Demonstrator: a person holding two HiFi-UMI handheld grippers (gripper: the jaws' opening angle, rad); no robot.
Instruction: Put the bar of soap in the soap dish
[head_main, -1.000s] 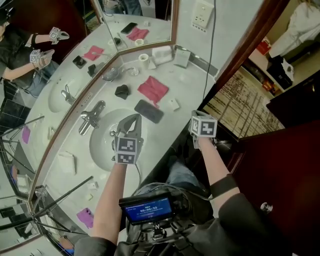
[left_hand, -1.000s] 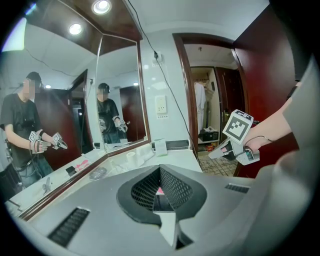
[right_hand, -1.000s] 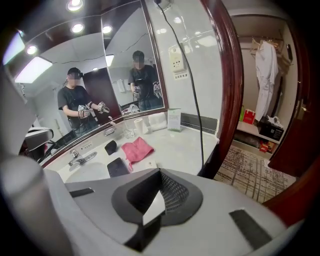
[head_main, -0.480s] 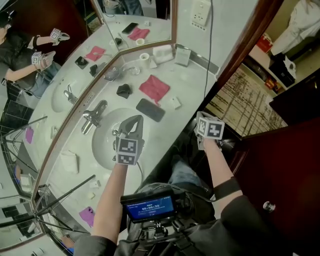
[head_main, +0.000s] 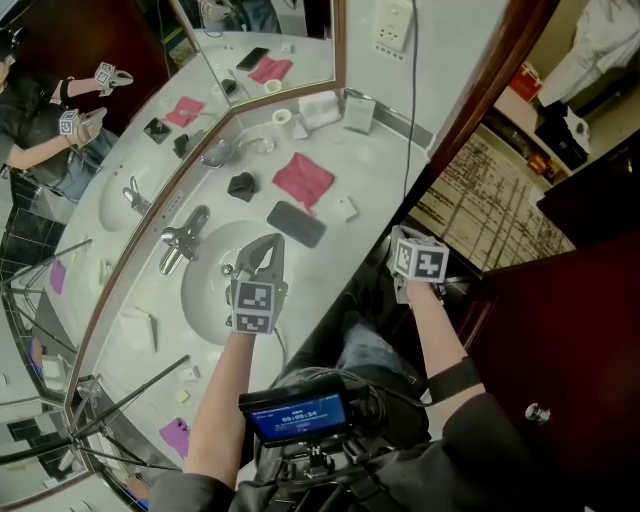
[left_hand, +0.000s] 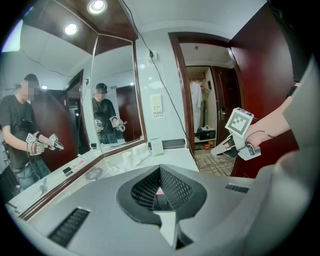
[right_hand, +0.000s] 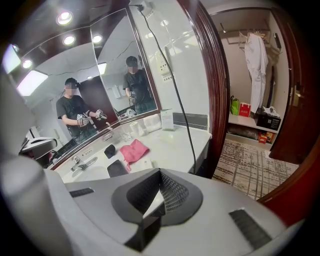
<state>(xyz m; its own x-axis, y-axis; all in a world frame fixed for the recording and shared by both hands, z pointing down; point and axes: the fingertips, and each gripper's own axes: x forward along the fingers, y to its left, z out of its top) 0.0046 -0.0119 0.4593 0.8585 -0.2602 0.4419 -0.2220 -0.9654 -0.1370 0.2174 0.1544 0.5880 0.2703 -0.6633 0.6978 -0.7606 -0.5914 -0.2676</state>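
A small white bar of soap (head_main: 345, 208) lies on the pale counter beside a pink cloth (head_main: 304, 178). A dark, flat, rectangular soap dish (head_main: 297, 223) sits just left of it, near the basin's rim; it also shows in the right gripper view (right_hand: 116, 168). My left gripper (head_main: 263, 243) hovers over the basin (head_main: 205, 290), shut and empty, its tips short of the dish. My right gripper (head_main: 394, 236) is off the counter's near edge, right of the soap, shut with nothing in it. The left gripper view shows the right gripper (left_hand: 216, 150) held in mid-air.
A chrome faucet (head_main: 183, 238) stands behind the basin. A black lump (head_main: 241, 184), a glass dish (head_main: 215, 152), a paper roll (head_main: 282, 119) and a white box (head_main: 322, 108) line the mirror side. A cord (head_main: 413, 90) hangs down the wall. A doorway and rug (head_main: 490, 200) lie right.
My right gripper has shifted a little to the right, away from the counter's edge. The left gripper stays over the basin.
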